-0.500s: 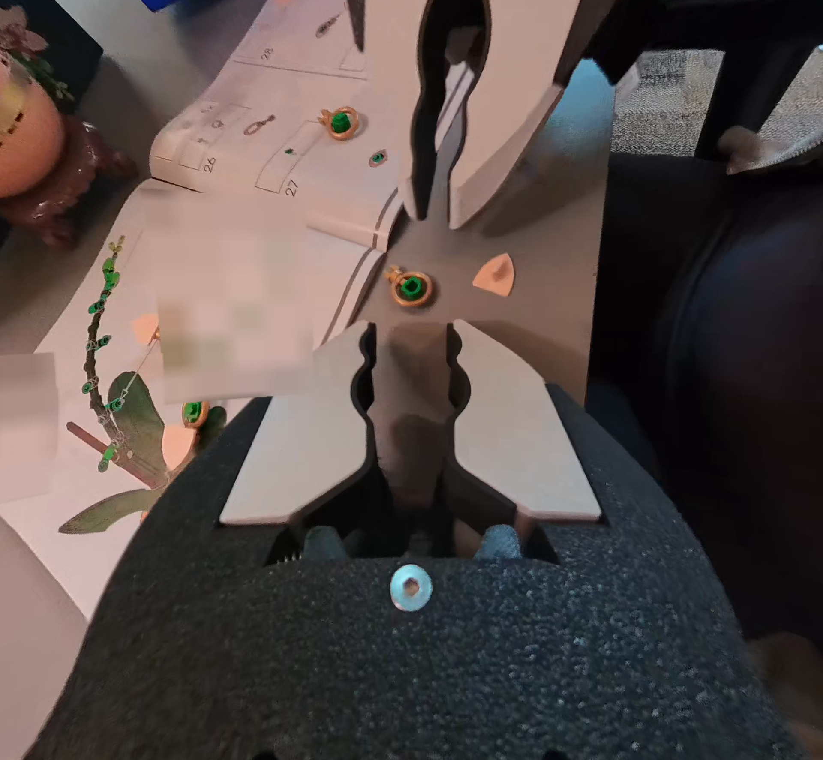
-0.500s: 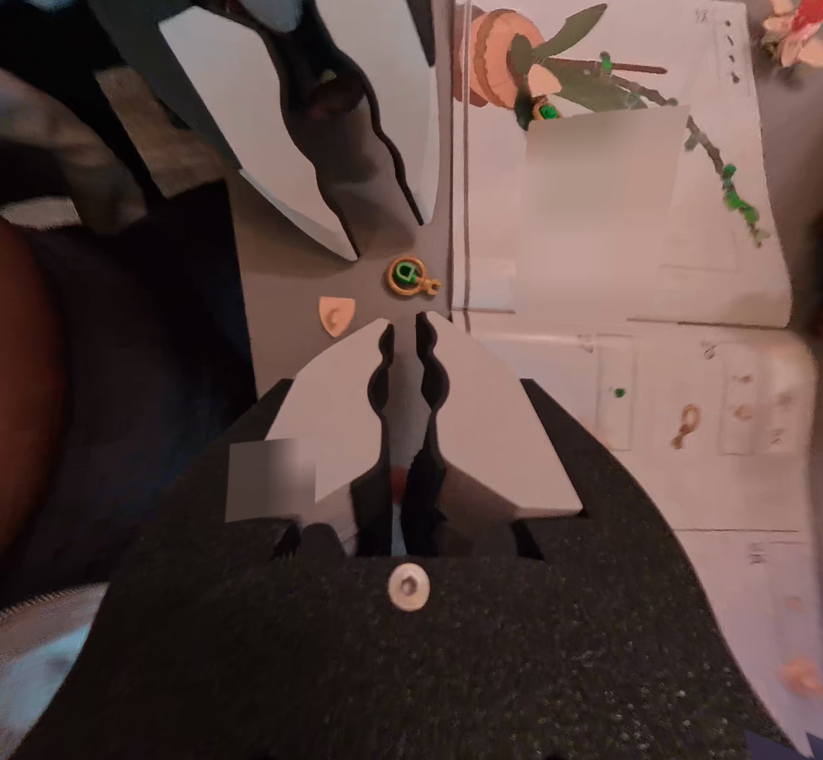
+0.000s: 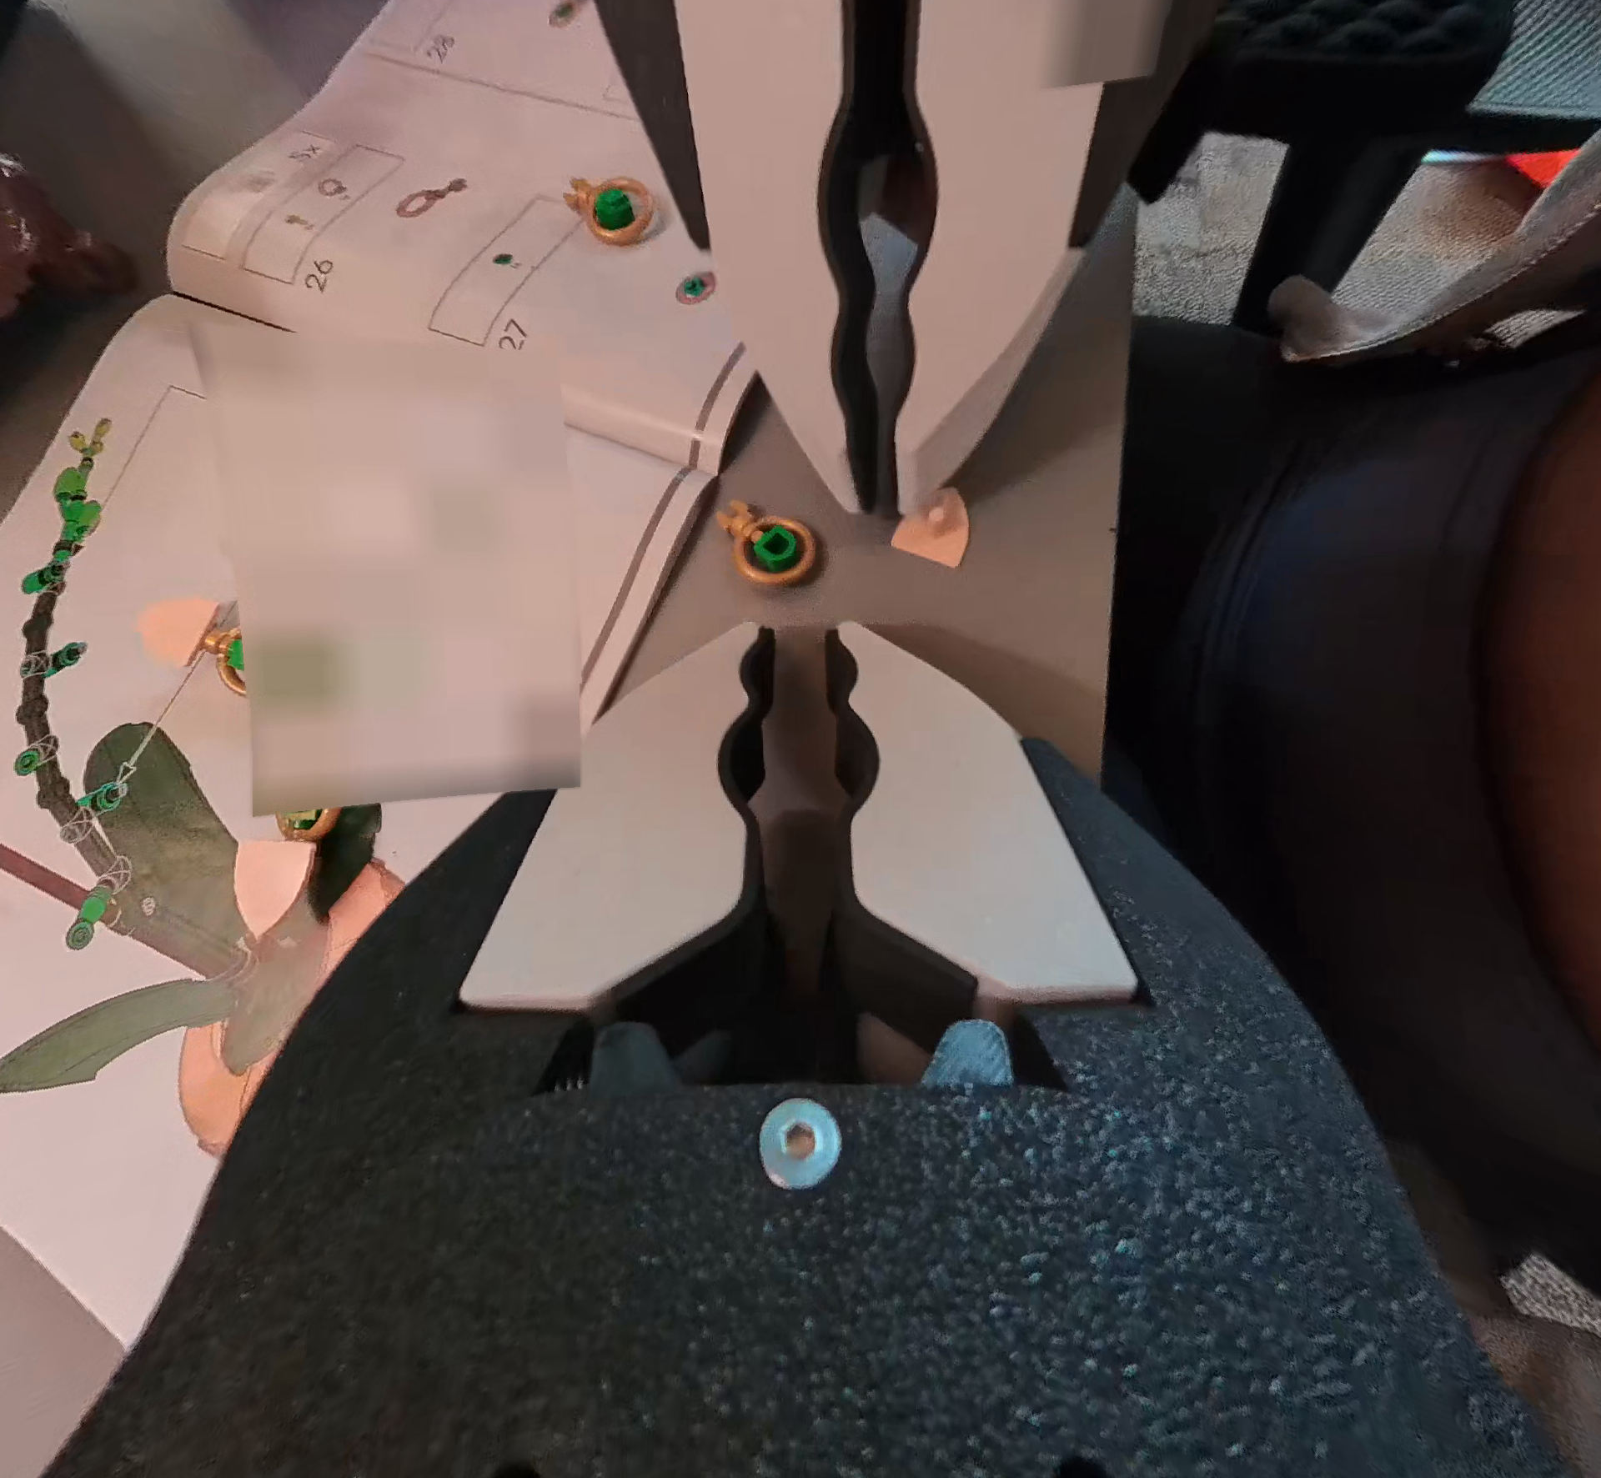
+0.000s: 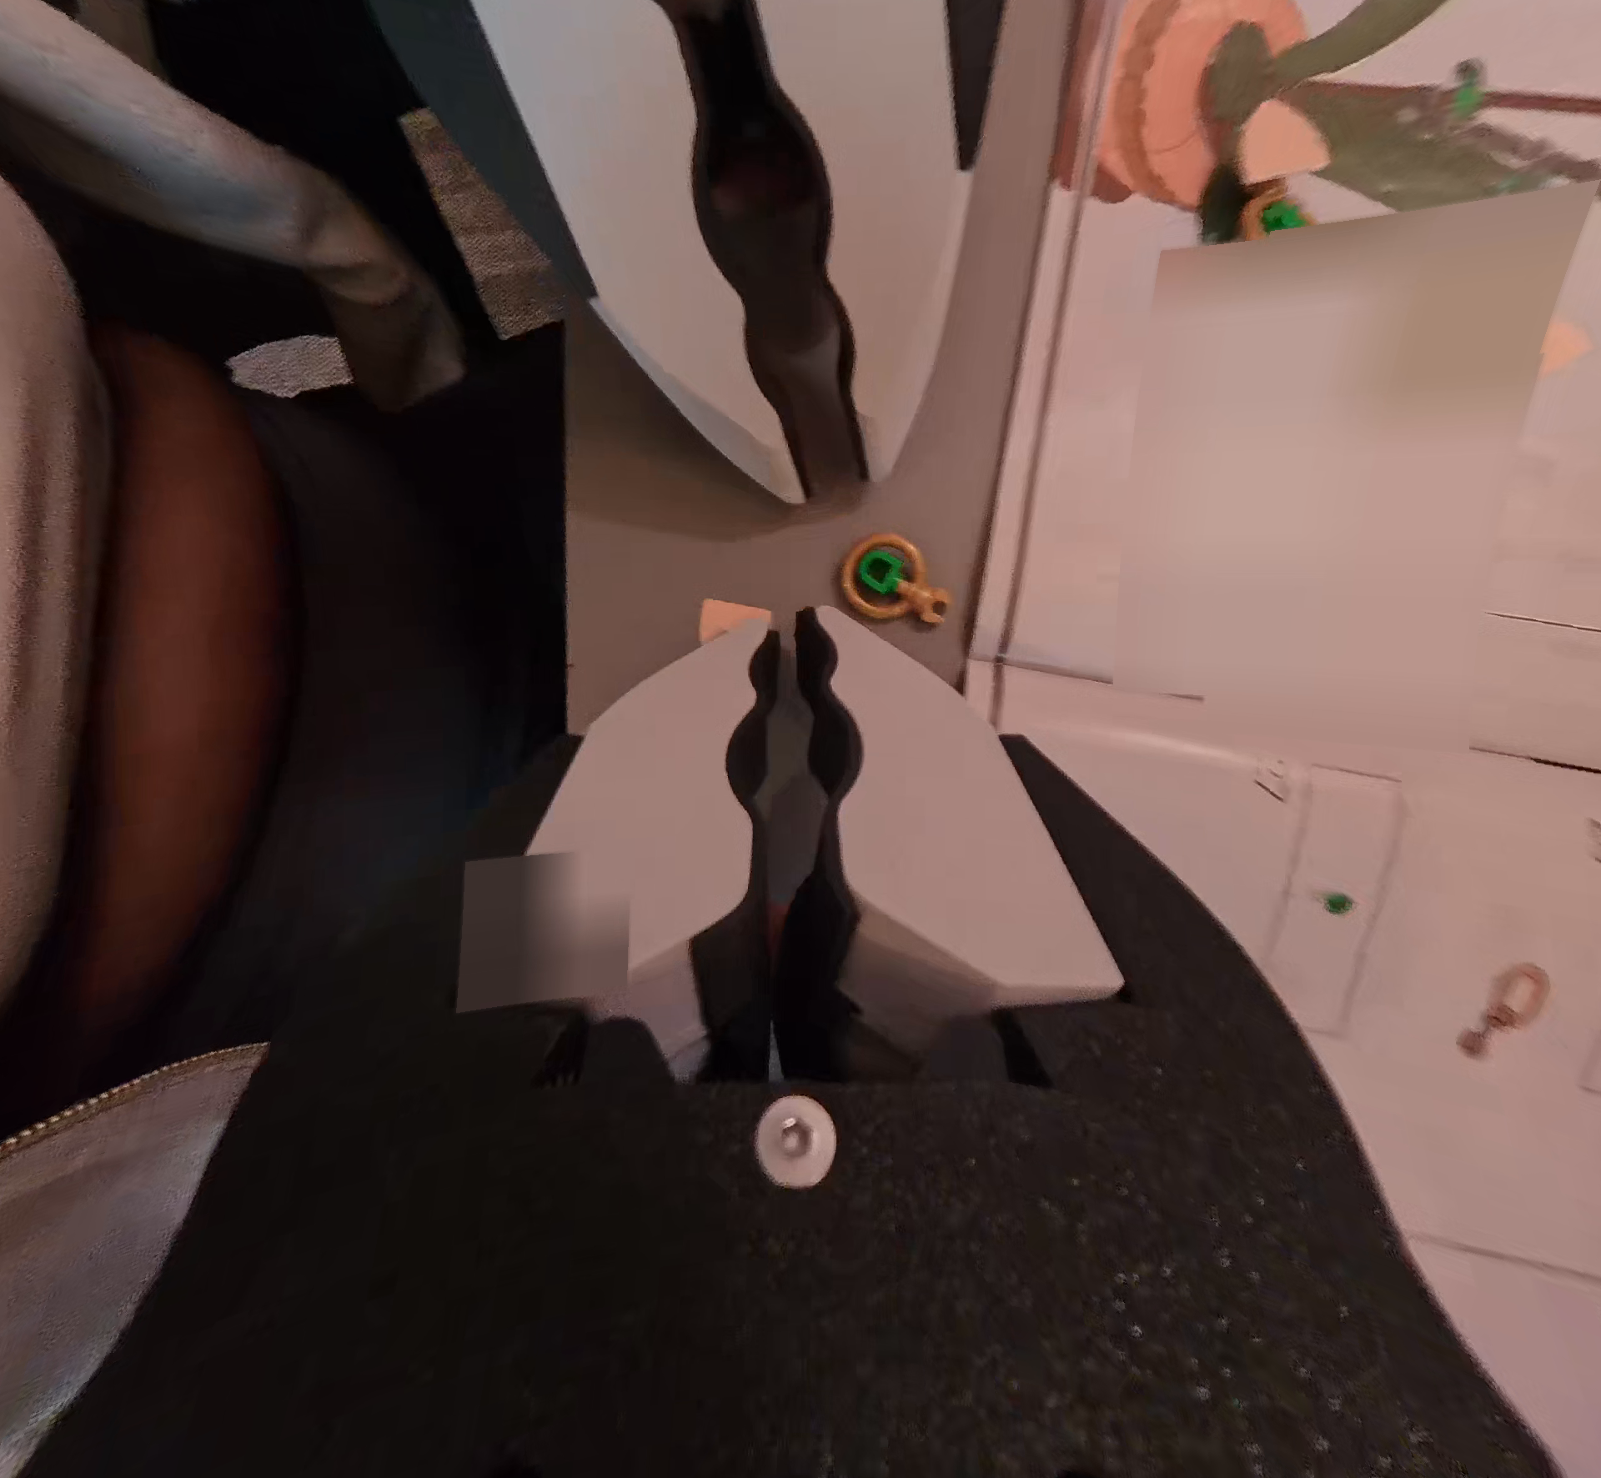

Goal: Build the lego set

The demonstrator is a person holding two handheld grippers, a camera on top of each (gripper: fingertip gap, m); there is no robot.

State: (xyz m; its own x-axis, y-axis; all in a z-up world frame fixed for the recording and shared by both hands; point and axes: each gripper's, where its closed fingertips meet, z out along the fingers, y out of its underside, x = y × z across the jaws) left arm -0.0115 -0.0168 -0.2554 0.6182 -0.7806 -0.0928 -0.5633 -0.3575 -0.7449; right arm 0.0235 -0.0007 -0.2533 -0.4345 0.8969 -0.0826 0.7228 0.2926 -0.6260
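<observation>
My left gripper [image 3: 793,635] hangs low over the grey tabletop [image 3: 1022,640], its pale fingers a narrow gap apart and holding nothing. Just past its tips lies the small gold ring piece with a green stud set in it [image 3: 771,556], flat on the table, its little clip end pointing toward the open instruction booklet [image 3: 416,163] on the left. Right of the ring, close but not touching it, sits the small peach petal-shaped tile [image 3: 931,537].

My right gripper [image 4: 793,624] comes in from the far side, facing the left one. Its fingers are almost together, only a thin slit between them, and empty. In the left wrist view its tips come down right at the far left edge of the peach tile; I cannot tell if they touch it. In the right wrist view the tile [image 4: 732,618] peeks out beside my left fingertip, and the ring [image 4: 888,577] lies a little to the right, near the booklet's [image 4: 1126,787] edge.
</observation>
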